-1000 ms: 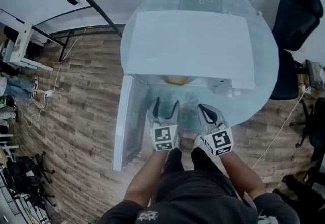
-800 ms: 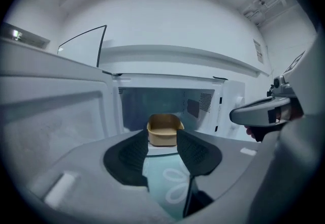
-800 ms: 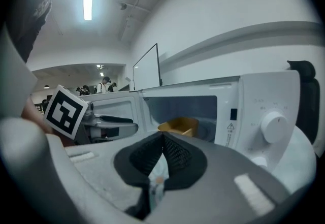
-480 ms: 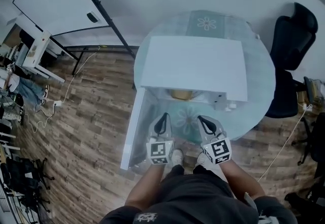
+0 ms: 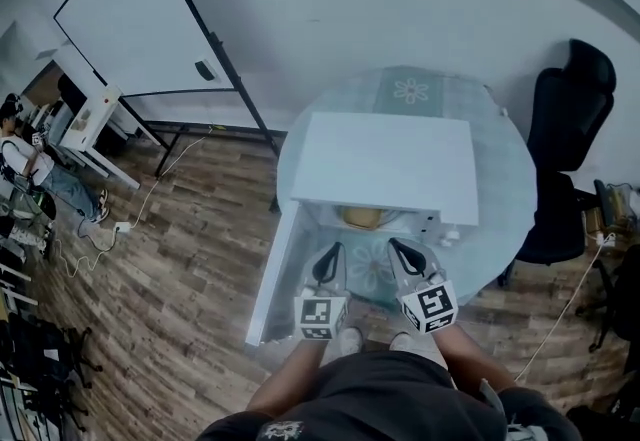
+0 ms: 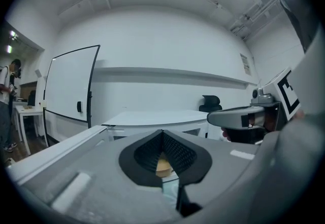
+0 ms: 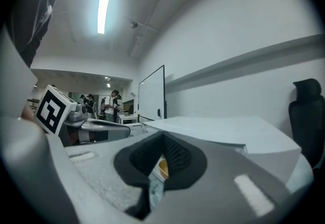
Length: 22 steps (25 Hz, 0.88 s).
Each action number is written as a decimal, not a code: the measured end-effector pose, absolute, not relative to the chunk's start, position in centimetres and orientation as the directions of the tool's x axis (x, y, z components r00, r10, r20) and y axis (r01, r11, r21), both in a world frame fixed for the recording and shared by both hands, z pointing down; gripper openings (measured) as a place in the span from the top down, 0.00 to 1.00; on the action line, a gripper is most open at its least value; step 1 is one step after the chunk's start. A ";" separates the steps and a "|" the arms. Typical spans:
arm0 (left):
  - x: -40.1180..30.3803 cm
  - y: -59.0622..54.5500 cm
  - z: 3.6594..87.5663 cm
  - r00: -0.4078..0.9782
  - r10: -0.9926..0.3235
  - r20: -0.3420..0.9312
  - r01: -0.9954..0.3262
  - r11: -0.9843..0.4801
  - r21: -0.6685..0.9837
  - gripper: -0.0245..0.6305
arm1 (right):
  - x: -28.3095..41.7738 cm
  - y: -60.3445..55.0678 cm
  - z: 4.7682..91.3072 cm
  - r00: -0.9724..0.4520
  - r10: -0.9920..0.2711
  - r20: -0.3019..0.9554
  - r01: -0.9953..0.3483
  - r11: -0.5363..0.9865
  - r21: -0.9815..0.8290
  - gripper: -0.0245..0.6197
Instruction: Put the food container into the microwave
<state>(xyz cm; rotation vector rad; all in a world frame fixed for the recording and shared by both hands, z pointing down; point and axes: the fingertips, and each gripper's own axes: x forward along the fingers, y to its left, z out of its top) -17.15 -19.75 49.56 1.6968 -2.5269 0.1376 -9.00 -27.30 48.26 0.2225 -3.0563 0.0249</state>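
- A round, pale glass tabletop (image 5: 516, 161) stands on a wood-plank floor (image 5: 170, 259). A square mat with a flower print (image 5: 410, 89) lies at its far edge.
- A tall white board in a black frame (image 5: 140, 19) stands on the floor well off the tabletop's left edge. A black office chair (image 5: 575, 119) sits just beyond the right edge.
- A white box-shaped microwave oven (image 5: 385, 161) takes up the middle of the tabletop, its mouth facing the near edge.
- The white microwave door (image 5: 274, 277) is swung fully open. It juts past the tabletop's near-left edge, out over the floor.
- The person's dark-clothed body (image 5: 390, 399) fills the bottom of the head view, with both forearms reaching towards the near edge.
- The left tongs (image 5: 327, 254) hover over the near edge in front of the open mouth. They are pinched closed tip to tip with nothing between them, and a black-and-white marker cube (image 5: 319, 316) sits at the back.
- The right tongs (image 5: 396, 249) hang just beside them, towards the right. They too are closed at the tips and empty, and carry their own marker cube (image 5: 431, 304).
- The yellowish, round-looking food container (image 5: 362, 217) sits inside the microwave cavity, just behind the front opening and near its middle. It is apart from both tongs. In each gripper view it shows only as a small yellow patch through the gap under the closed tips, and its contents cannot be made out.
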 end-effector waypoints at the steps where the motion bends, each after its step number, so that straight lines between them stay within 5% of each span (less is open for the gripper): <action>1: -17.1 -19.8 49.2 -0.372 -0.920 0.122 -0.928 0.373 -0.022 0.96 | -9.1 -27.5 47.7 -0.986 -0.152 0.072 -0.152 0.988 0.002 0.96; 22: -16.5 -18.6 47.9 -0.379 -0.918 0.120 -0.924 0.382 0.008 0.96 | -8.3 -26.6 44.4 -0.979 -0.194 0.056 -0.192 0.981 0.030 0.96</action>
